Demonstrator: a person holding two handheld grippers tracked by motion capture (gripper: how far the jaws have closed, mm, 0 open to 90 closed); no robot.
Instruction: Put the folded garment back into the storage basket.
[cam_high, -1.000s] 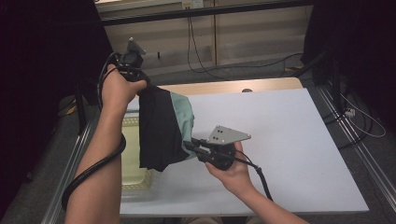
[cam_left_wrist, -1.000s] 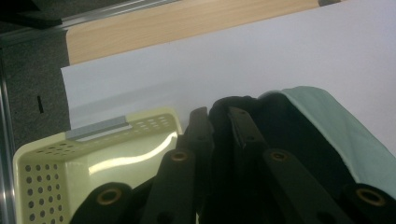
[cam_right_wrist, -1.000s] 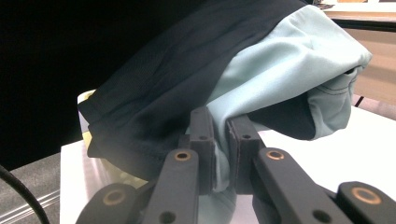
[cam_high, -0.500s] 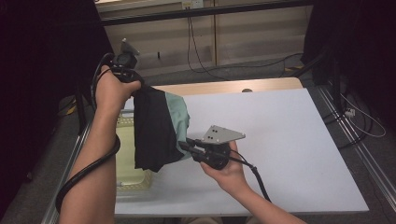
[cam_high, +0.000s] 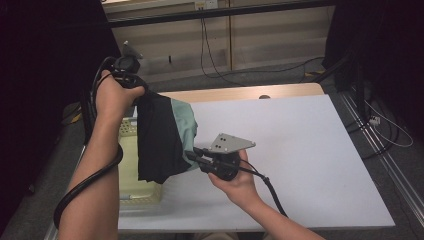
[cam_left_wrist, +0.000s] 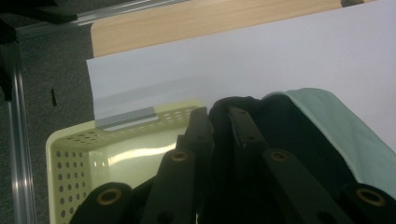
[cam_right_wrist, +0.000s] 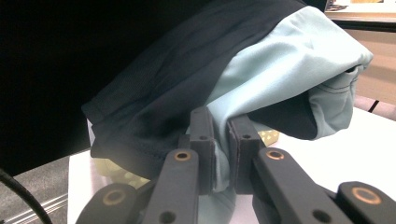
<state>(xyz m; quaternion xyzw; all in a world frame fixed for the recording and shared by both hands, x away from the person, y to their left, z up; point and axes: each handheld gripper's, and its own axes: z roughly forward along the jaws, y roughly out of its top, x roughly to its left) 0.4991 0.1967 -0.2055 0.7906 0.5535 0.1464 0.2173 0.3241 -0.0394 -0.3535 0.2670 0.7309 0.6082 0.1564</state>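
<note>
A garment (cam_high: 162, 137), black with a pale mint-green part, hangs in the air over the left of the white table (cam_high: 300, 150). My left gripper (cam_high: 134, 86) is raised at the upper left, shut on the garment's top edge (cam_left_wrist: 233, 112). My right gripper (cam_high: 192, 155) sits lower, shut on the mint-green fabric (cam_right_wrist: 222, 154) at the garment's right side. In the right gripper view the garment (cam_right_wrist: 224, 70) drapes above the jaws, black to the left, mint to the right. The garment's lower hem hangs over a pale yellow basket (cam_high: 127, 145).
The yellow perforated basket (cam_left_wrist: 93, 149) stands on the table's left edge, below the garment. Wood tabletop (cam_high: 240, 93) shows beyond the white sheet. Cables (cam_high: 215, 55) run on the floor at the back. A metal rail (cam_high: 385, 165) lies to the right.
Both hands have carried the garment a little to the left, toward the basket, with the left hand rising slightly. Both grips stay the same.
</note>
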